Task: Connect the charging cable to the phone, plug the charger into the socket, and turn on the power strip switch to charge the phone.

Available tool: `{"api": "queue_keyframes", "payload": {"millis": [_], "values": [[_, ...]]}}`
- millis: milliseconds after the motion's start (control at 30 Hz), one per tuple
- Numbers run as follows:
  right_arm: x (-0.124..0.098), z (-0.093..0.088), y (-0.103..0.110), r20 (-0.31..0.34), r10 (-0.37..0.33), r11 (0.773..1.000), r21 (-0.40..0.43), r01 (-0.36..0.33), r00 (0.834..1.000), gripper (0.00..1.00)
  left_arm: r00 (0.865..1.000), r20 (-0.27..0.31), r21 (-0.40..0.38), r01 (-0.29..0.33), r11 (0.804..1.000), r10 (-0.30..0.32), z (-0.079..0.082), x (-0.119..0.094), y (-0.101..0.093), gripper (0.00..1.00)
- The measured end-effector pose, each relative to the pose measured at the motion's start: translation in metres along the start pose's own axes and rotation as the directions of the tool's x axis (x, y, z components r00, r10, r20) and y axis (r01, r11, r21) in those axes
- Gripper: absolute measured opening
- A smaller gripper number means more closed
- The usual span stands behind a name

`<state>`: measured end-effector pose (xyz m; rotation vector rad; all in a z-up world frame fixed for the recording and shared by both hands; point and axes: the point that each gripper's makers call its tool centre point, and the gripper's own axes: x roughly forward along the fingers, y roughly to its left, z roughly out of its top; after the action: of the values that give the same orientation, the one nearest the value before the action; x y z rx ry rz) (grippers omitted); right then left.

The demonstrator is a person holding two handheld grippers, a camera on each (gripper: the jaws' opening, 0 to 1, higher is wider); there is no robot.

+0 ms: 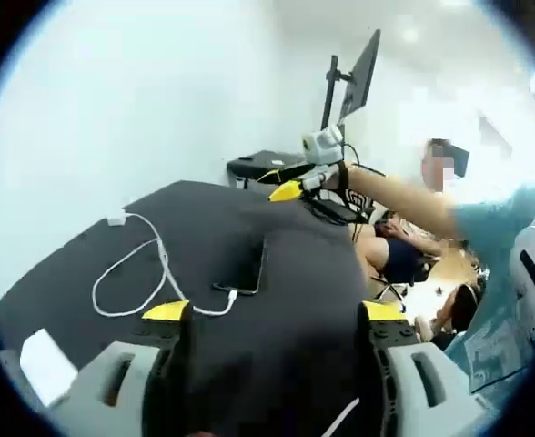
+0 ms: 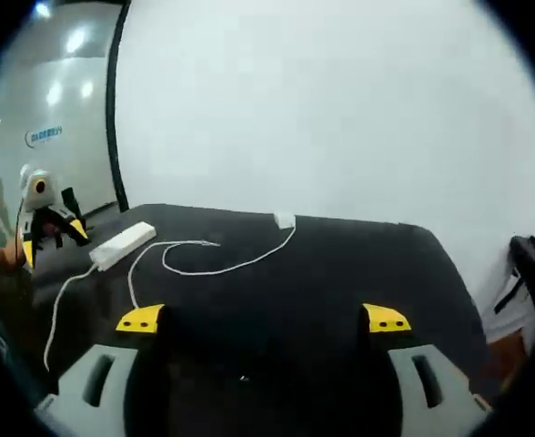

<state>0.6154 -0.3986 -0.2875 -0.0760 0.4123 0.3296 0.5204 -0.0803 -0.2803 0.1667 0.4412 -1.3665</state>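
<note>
Your left gripper (image 1: 281, 311) and right gripper (image 2: 263, 319) both hover jaws spread, empty, over the black table (image 2: 340, 264). Phone (image 1: 247, 264) lies flat, white cable (image 1: 126, 273) plugged in; charger (image 2: 285, 220) near white wall (image 2: 340, 109); power strip (image 2: 122, 244) at the table's edge.

Both grippers had grey bodies and yellow-tipped black jaws: left gripper (image 1: 278, 311), right gripper (image 2: 263, 319). The person wore a teal short sleeve (image 1: 504, 223).
</note>
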Motion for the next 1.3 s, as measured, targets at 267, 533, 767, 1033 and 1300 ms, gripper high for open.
{"api": "queue_keyframes", "payload": {"millis": [267,533,767,1033,1300], "values": [[0.098,0.043,-0.03,-0.036,0.028,1.0,-0.006,-0.028,0.999,0.83,0.992,0.1,-0.052,-0.067,0.996,0.072,-0.005,-0.033,0.047,0.84],[0.221,0.073,-0.032,-0.031,0.038,0.996,-0.084,-0.04,0.999,0.65,0.985,0.056,-0.113,-0.157,0.981,0.164,-0.026,-0.03,0.095,0.81],[0.306,0.064,-0.018,-0.036,0.094,0.994,-0.058,-0.096,0.995,0.62,0.976,0.075,-0.211,-0.185,0.96,0.204,-0.021,-0.028,0.125,0.77],[0.346,0.057,-0.02,-0.017,0.075,0.993,-0.088,-0.076,0.997,0.51,0.963,0.066,-0.252,-0.237,0.938,0.261,-0.017,-0.03,0.142,0.71],[0.369,0.053,-0.029,-0.046,0.095,0.993,-0.069,-0.098,0.994,0.43,0.966,0.053,-0.258,-0.233,0.938,0.255,-0.02,-0.03,0.141,0.68]]}}
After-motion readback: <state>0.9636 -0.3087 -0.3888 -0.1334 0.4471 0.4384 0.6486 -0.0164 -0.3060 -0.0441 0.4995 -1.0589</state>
